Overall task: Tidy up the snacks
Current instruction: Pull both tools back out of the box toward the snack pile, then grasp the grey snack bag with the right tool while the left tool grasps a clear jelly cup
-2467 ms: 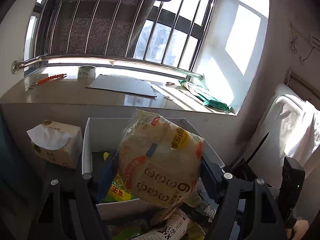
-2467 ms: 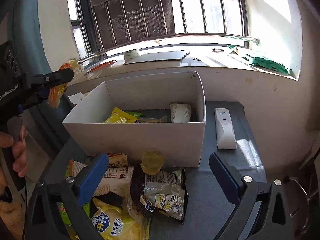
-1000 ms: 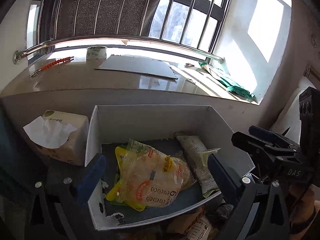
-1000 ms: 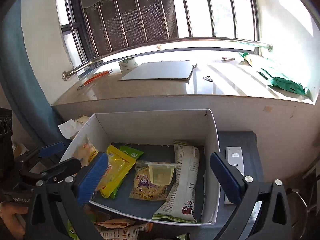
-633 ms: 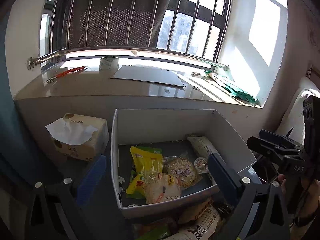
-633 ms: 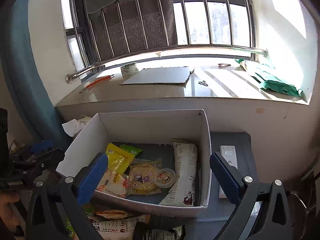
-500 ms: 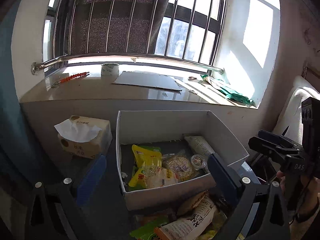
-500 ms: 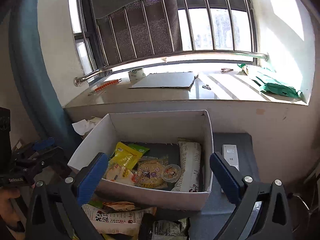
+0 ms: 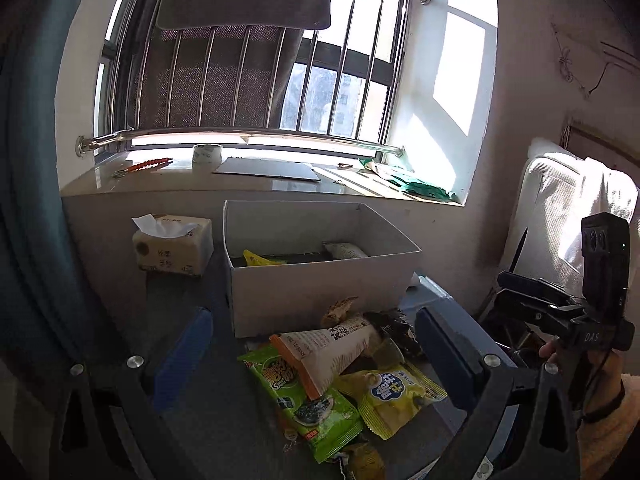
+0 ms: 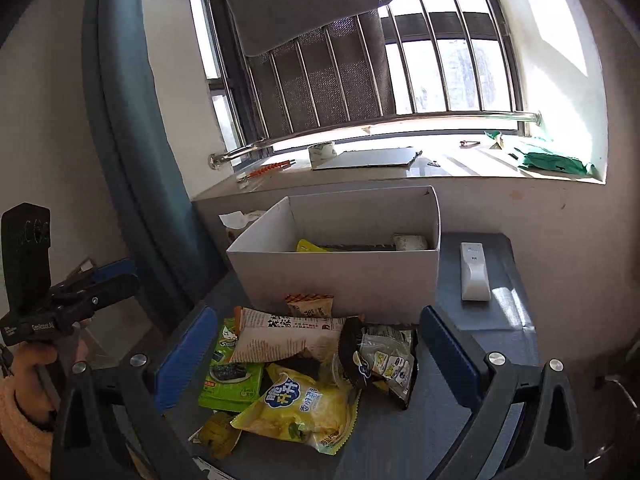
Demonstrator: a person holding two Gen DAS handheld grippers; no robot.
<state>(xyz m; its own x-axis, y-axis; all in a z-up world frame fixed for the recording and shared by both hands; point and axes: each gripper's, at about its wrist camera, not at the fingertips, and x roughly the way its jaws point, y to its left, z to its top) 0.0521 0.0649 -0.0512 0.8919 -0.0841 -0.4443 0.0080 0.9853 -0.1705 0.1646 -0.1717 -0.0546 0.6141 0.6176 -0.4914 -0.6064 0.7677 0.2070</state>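
Hovering left gripper [image 9: 314, 356]: jaws wide apart, empty, above snack pile [image 9: 340, 376].
Right gripper [image 10: 314, 354]: equally spread, empty; white box [image 10: 344, 276] ahead.

Tissue box [image 9: 172, 249] beside the table [image 10: 516, 316] — remote [image 10: 474, 271] lying on it.

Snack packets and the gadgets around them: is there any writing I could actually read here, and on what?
"DAS" on the right gripper's black body.
"GenRobot.AI", small and faint, on the left gripper's body.
Chinese characters on the yellow chip bag, the green seaweed packet, the long white packet and the tissue box: too blurred to read.
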